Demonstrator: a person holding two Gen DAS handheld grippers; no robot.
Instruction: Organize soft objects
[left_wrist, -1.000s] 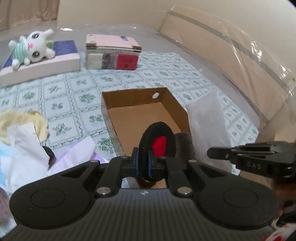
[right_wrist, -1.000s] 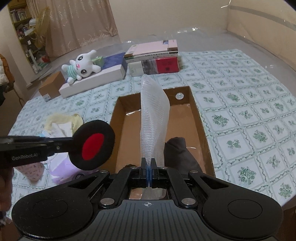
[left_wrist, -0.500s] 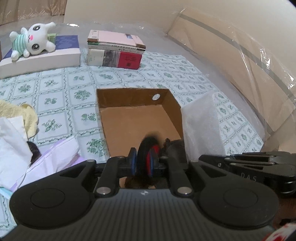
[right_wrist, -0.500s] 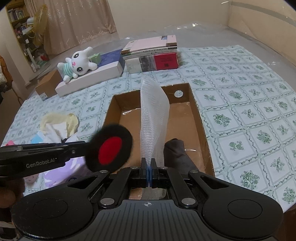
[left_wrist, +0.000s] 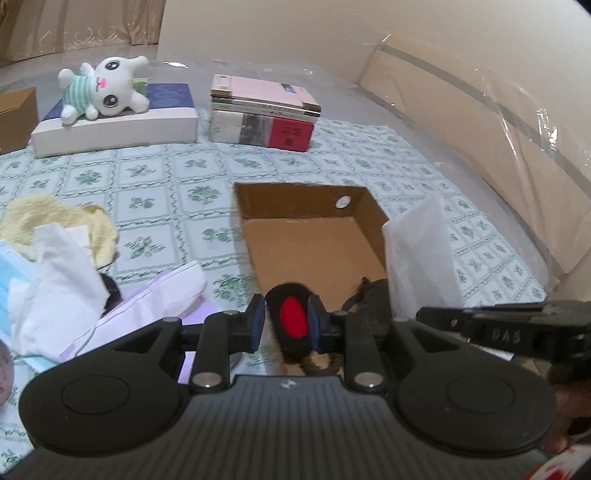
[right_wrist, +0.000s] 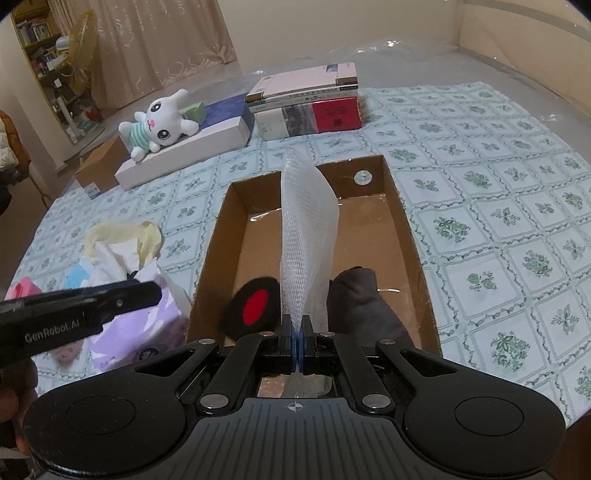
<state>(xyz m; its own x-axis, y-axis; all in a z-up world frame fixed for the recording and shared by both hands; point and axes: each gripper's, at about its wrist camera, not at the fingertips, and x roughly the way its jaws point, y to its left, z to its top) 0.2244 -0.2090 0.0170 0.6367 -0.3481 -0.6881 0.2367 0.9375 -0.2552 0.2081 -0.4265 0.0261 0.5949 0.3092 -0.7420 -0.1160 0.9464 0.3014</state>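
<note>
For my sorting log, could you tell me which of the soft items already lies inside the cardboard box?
The dark grey cloth lies on the floor of the cardboard box, at its near end. The white mesh foam sheet is clamped upright in the right gripper.

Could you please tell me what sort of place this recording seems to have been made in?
Most likely a room in a home: a patterned cloth covers the surface, long curtains hang behind, a crowded bookshelf stands in the corner, and a plush bunny lies on a flat box.

Both wrist views close over box (left_wrist: 310, 236)
</note>
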